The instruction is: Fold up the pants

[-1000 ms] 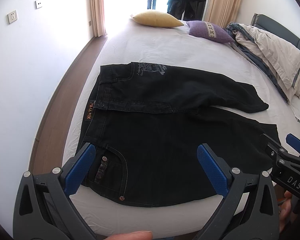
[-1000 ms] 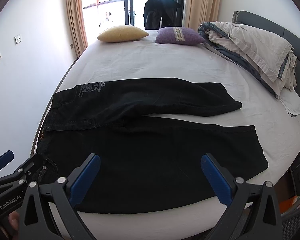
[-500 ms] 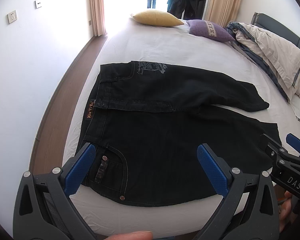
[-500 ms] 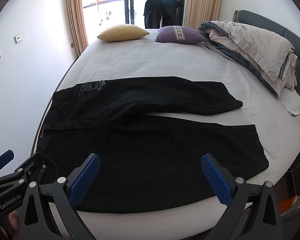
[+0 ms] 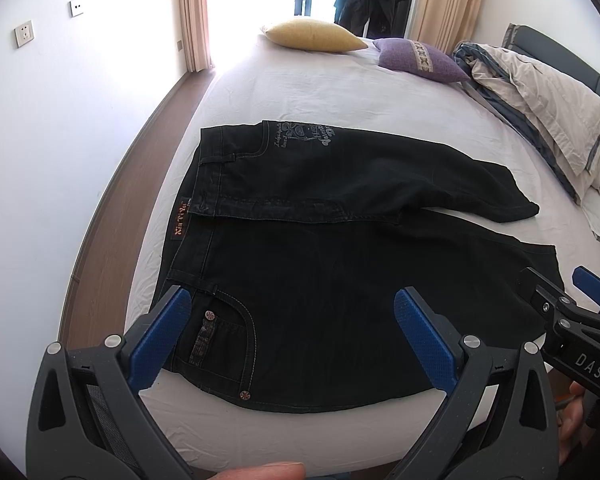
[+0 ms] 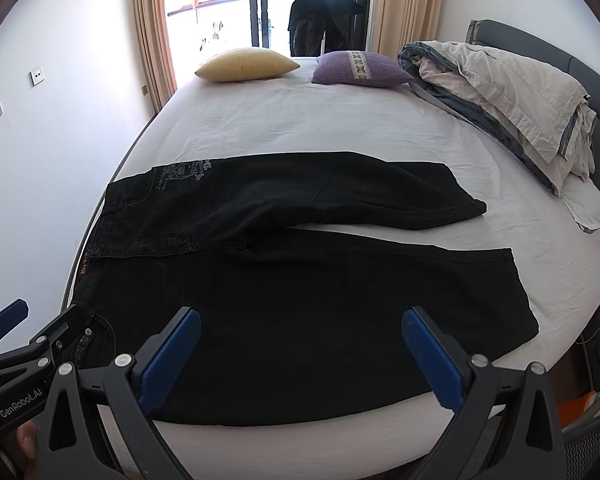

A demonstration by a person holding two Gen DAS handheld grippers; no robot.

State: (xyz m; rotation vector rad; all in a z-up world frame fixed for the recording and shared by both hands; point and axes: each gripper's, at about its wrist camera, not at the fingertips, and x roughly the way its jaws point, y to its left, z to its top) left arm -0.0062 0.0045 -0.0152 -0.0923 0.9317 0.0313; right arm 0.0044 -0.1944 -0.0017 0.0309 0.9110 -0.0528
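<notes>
Black jeans (image 5: 340,264) (image 6: 300,288) lie flat on the white bed, waistband to the left and both legs running right, the far leg angled slightly away. My left gripper (image 5: 292,332) hovers open above the near waist and front pocket, holding nothing. My right gripper (image 6: 300,356) hovers open above the near leg, also with nothing between its fingers. Each gripper shows at the edge of the other's view: the right one (image 5: 580,320) at right, the left one (image 6: 28,344) at left.
The bed (image 6: 300,120) carries a yellow pillow (image 6: 246,64), a purple pillow (image 6: 360,68) and a bunched duvet (image 6: 508,100) at the far side and right. A wall and wooden floor strip (image 5: 112,208) run along the left. Dark clothing (image 6: 320,16) hangs by the window.
Both grippers have drifted very slightly; the jeans sit a touch lower in the left view. Nothing has been gripped or released.
</notes>
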